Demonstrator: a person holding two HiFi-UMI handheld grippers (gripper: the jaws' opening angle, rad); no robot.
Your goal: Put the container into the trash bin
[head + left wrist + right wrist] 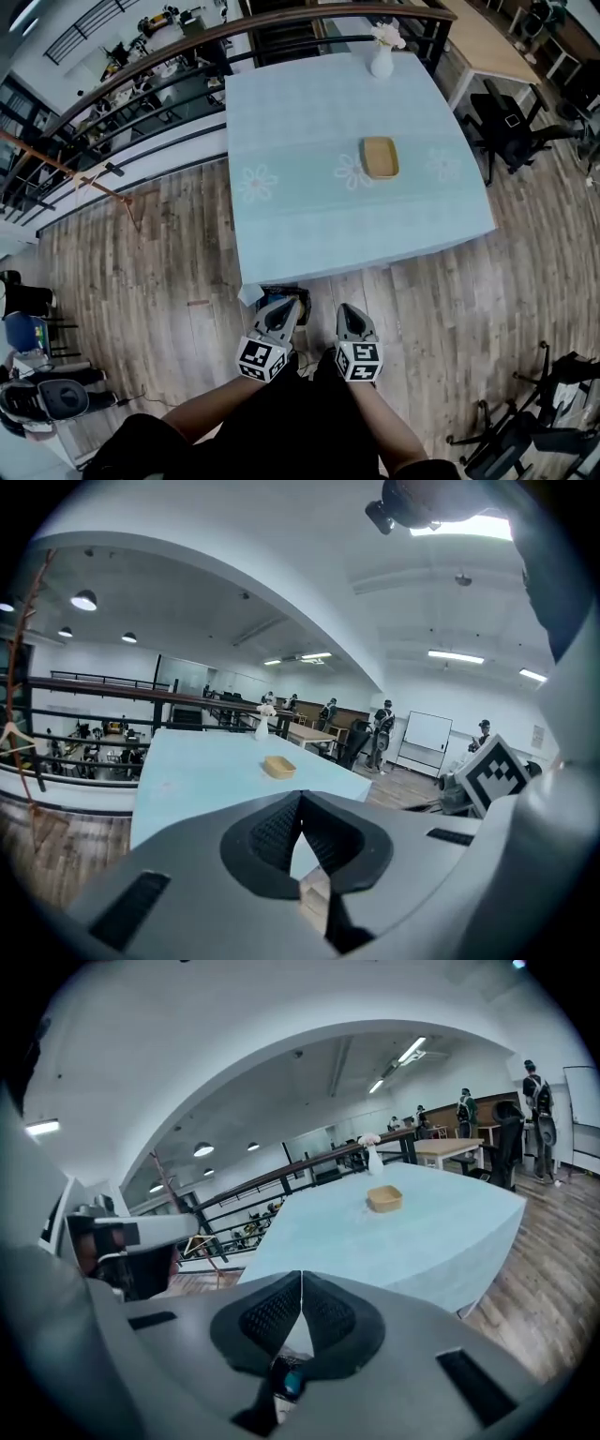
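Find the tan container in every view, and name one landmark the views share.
Head view: container right of centre, on the blue table.
Left gripper view: container slightly left of centre, on the table's far part.
Right gripper view: container right of centre, at mid-height on the table.
Shared landmark: the white vase at the table's far edge, beyond the container.

grippers: two, left gripper (284,306) and right gripper (349,311)
marker cubes (261,359): two, one on each gripper
tables: two, blue table (309,220) and wooden table (483,37)
container (380,157): one
vase (382,61): one
flower prints (255,183) on cloth: three
whiteboard (428,733): one
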